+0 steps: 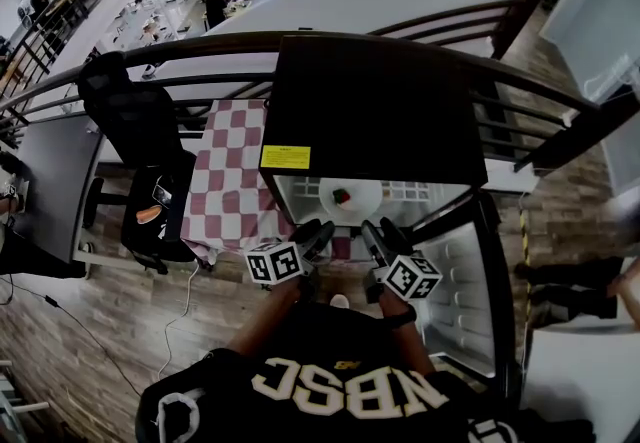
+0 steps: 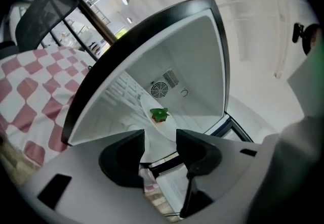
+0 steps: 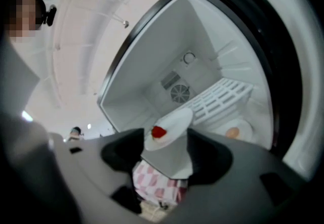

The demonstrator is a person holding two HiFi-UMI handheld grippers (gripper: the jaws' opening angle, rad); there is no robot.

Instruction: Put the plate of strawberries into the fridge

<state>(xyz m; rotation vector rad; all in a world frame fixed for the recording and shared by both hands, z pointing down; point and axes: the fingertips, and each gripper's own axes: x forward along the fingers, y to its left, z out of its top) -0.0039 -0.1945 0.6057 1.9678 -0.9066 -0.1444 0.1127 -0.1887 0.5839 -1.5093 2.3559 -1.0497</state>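
A white plate [image 1: 366, 204] with a red strawberry [image 1: 342, 196] lies on the floor of the open fridge [image 1: 370, 101]. My left gripper [image 1: 318, 231] and right gripper [image 1: 378, 233] hang side by side just outside the fridge mouth, short of the plate, both open with nothing held. In the left gripper view the plate [image 2: 167, 126] and the green-topped strawberry [image 2: 159, 114] lie beyond the left gripper [image 2: 160, 139]. The right gripper view shows the plate [image 3: 178, 118] and strawberry [image 3: 159, 132] past the spread jaws of the right gripper [image 3: 164, 143].
The fridge door [image 1: 462, 281] stands swung open on the right. A table with a red-and-white checked cloth [image 1: 235, 181] and a black chair [image 1: 140, 121] are to the left. A white wire shelf [image 3: 217, 97] and a small dish with a pale orange item [image 3: 233, 132] sit inside.
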